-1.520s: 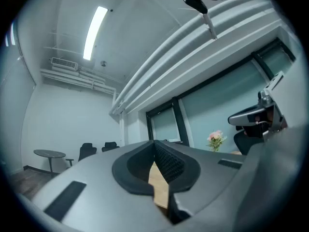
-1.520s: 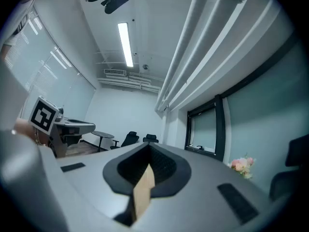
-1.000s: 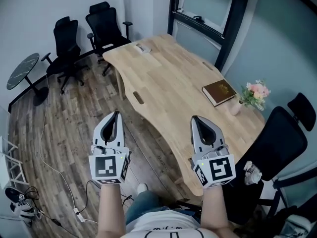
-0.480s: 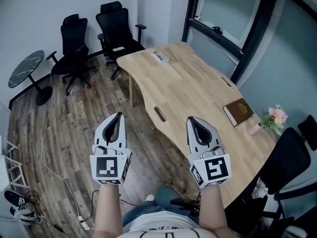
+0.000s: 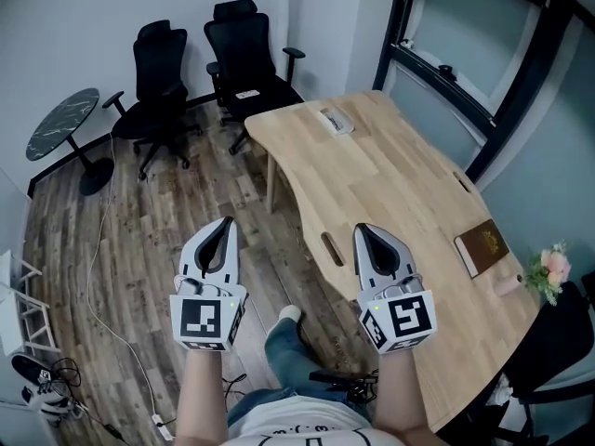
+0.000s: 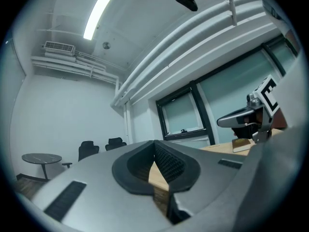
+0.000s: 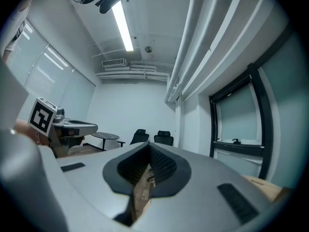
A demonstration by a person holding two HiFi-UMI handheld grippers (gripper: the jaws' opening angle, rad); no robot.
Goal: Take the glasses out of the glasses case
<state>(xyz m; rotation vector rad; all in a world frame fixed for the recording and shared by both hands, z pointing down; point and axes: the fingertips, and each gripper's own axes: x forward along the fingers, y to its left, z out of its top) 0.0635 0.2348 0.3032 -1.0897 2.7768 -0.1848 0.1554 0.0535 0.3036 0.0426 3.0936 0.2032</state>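
A small pale glasses case lies near the far end of the light wooden table, closed as far as I can tell. Both grippers are held level in front of me, well short of the case. My left gripper hangs over the wood floor, its jaws shut and empty; its tips meet in the left gripper view. My right gripper hovers by the table's near edge, jaws shut with nothing in them. No glasses are visible.
A brown book and a small vase of pink flowers sit at the table's right side. Two black office chairs and a round dark side table stand at the back. A cable runs across the floor.
The view has slid along the table: the case has come nearer the middle and the book and flowers have shifted to the right edge. Both grippers stay shut, side by side.
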